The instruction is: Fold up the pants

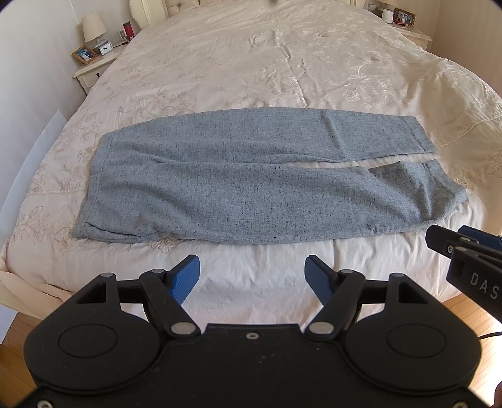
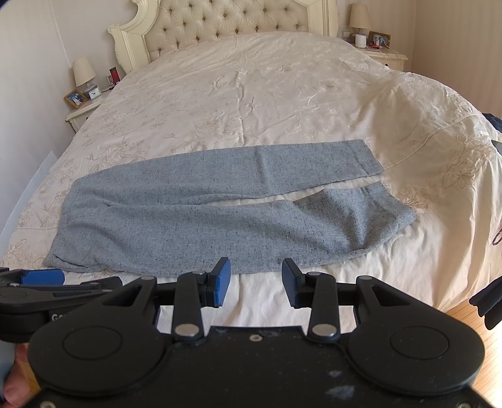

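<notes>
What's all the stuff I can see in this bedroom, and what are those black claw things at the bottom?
pants: one, grey-blue, flat across the bed, waist left
bed cover: one, cream, embroidered
headboard: one, cream, tufted
lamps: two, beige shades, one per nightstand
nightstands: two, cream, flanking the bed
photo frame: one, wooden, left nightstand
left gripper: black, blue pads, open, held short of the pants
right gripper: same, open

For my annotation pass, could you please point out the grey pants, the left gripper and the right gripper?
grey pants point(image 1: 219, 191): left wrist view, middle of the near leg.
left gripper point(image 1: 252, 279): left wrist view, midway between its blue fingertips.
right gripper point(image 2: 256, 284): right wrist view, midway between its blue fingertips.
</notes>
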The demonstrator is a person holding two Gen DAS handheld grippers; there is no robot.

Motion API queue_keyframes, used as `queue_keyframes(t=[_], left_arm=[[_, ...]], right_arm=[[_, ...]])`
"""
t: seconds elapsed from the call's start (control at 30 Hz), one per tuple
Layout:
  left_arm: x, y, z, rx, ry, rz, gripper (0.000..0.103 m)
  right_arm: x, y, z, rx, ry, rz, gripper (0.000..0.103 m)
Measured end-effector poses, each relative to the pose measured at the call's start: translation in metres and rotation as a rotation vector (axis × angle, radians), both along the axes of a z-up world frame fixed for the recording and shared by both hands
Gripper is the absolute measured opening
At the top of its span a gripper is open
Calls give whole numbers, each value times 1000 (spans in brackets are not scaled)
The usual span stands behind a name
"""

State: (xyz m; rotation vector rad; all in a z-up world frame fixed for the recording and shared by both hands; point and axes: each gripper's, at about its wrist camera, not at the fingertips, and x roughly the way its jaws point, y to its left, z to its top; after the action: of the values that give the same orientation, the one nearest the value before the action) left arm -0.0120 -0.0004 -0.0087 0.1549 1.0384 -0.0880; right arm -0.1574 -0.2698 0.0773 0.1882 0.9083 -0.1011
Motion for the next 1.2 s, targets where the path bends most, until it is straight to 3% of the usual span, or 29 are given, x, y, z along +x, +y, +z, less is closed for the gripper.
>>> queue_keyframes(t=[0.4, 0.73, 1.0, 1.2], left_arm=[[15, 25, -23, 66, 51, 64, 75], [73, 74, -57, 146, 90, 126, 75], [151, 72, -89, 191, 66, 8, 75], [193, 63, -139, 199, 93, -103, 74]], right_arm=[[12, 2, -23, 15, 54, -7, 39], [44, 31, -50, -83, 88, 67, 39], [100, 44, -69, -72, 145, 28, 39], [140, 45, -85, -51, 196, -74, 39]])
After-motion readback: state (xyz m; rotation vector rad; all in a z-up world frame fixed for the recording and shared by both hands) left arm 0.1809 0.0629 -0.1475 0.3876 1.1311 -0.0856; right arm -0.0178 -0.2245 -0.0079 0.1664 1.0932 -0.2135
